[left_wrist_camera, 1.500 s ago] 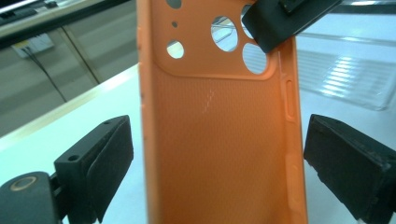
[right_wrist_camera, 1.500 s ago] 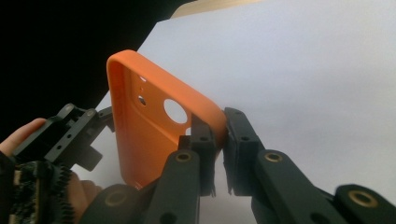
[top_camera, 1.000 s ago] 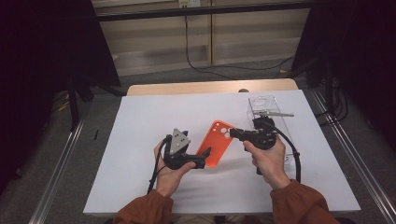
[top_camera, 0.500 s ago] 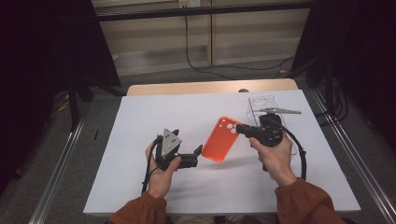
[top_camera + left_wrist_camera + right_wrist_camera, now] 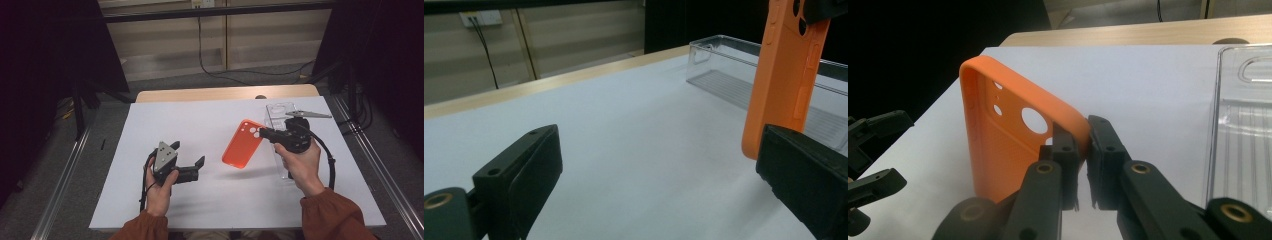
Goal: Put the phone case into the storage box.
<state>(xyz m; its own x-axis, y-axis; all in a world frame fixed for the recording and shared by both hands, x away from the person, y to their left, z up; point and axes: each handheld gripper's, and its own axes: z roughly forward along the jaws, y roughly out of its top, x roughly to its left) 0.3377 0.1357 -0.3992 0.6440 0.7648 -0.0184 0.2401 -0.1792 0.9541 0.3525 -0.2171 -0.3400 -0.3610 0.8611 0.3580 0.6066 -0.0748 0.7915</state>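
An orange phone case (image 5: 243, 144) hangs tilted above the white table sheet (image 5: 200, 125), its camera cut-outs at the upper end. My right gripper (image 5: 261, 133) is shut on its upper corner; in the right gripper view the two pads pinch the case (image 5: 1003, 145) rim at the right gripper (image 5: 1083, 145). My left gripper (image 5: 197, 169) is held low to the left of the case, open and with nothing between its fingers. In the left gripper view the left gripper (image 5: 659, 165) stands wide, and the case (image 5: 784, 75) hangs beyond its right jaw without touching it.
A clear plastic tray (image 5: 280, 112) lies on the sheet behind and under the right hand, also as the clear tray (image 5: 724, 75) and clear tray (image 5: 1243, 125). A wooden table edge (image 5: 225, 93) runs along the far side. Metal rails flank the table.
The left gripper has drawn back to the left, away from the lower end of the case. The right gripper has carried the case slightly up and to the right.
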